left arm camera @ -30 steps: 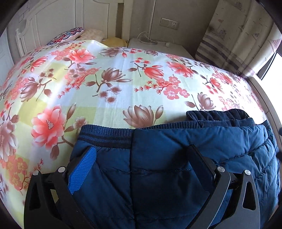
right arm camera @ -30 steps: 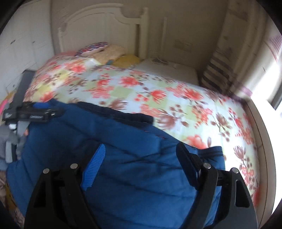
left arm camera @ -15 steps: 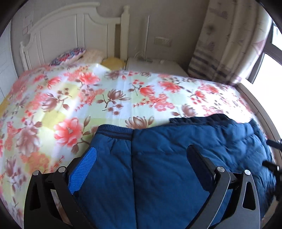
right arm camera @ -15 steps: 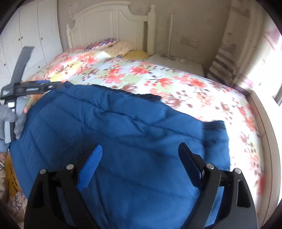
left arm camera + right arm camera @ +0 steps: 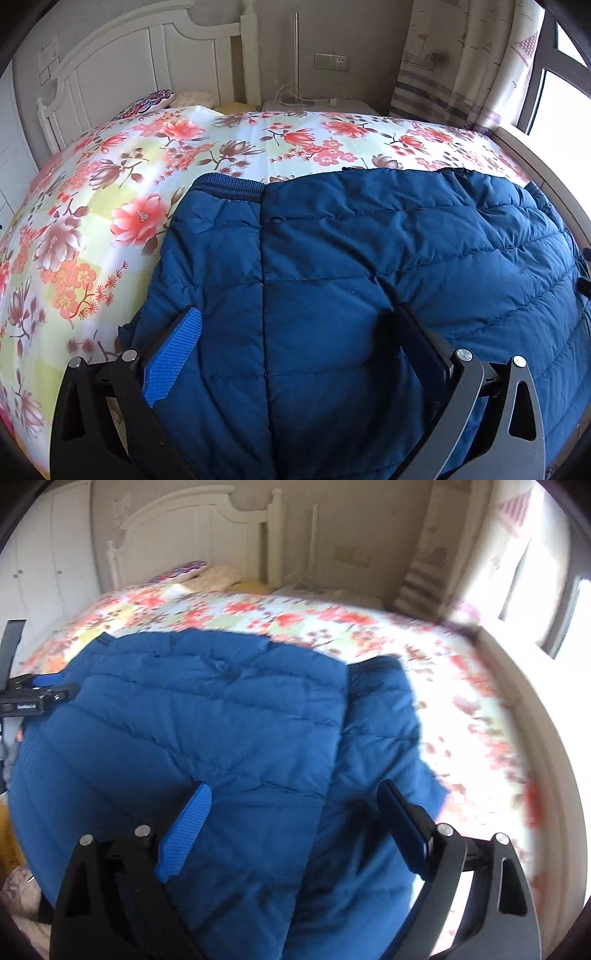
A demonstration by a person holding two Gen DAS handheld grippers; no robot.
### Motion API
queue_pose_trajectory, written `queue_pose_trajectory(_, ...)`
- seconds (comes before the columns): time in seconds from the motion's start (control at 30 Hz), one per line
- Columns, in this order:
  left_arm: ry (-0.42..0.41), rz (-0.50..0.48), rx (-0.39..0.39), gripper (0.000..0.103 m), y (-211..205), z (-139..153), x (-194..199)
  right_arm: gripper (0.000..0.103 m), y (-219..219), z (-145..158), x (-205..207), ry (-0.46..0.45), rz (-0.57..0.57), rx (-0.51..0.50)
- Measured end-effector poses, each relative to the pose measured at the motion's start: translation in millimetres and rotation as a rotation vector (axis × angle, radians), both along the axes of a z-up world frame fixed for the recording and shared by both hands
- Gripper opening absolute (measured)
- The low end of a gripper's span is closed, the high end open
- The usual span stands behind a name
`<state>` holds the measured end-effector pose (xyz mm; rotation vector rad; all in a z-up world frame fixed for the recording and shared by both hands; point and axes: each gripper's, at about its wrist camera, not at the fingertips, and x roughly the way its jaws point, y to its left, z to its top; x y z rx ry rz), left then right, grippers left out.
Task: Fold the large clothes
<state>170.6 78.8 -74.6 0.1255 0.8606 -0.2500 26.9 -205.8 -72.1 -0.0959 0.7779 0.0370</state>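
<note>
A dark blue quilted puffer jacket lies on the floral bedspread, its ribbed hem toward the headboard. My left gripper is wide open, fingers standing either side of the jacket's near part. In the right wrist view the jacket shows a folded panel over a lower layer. My right gripper is also wide open over the near edge. The left gripper shows at that view's left edge beside the jacket. The right wrist view is motion-blurred.
A white headboard and pillows stand at the far end. A bedside table and a curtain are at the back right. The bed's wooden side rail runs along the right, under a window.
Both grippers have pulled back and risen, so more of the jacket and the room shows. The jacket now lies spread further onto the bed. The jaws stay open.
</note>
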Motion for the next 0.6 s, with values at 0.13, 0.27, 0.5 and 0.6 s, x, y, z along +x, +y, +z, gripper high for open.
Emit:
queue_pose_trajectory(0.13,-0.012,0.005,0.035,0.099,-5.0,0.7,-2.1,0.089,59.9,20.6,-34.0,-0.078,0.185,0.019)
queue_pose_trajectory(0.27,-0.02,0.008,0.037,0.099,-5.0,1.0,-3.9,0.09,110.1,-21.7,-31.0,0.017,0.27,-0.085)
queue_pose_trajectory(0.5,-0.022,0.008,0.024,0.099,-3.1,1.5,-4.5,0.092,91.9,-13.1,-34.4,-0.005,0.232,-0.094)
queue_pose_trajectory(0.6,-0.025,0.009,0.018,0.099,-3.0,1.9,-4.6,0.093,49.2,1.8,-34.3,-0.038,0.125,-0.056)
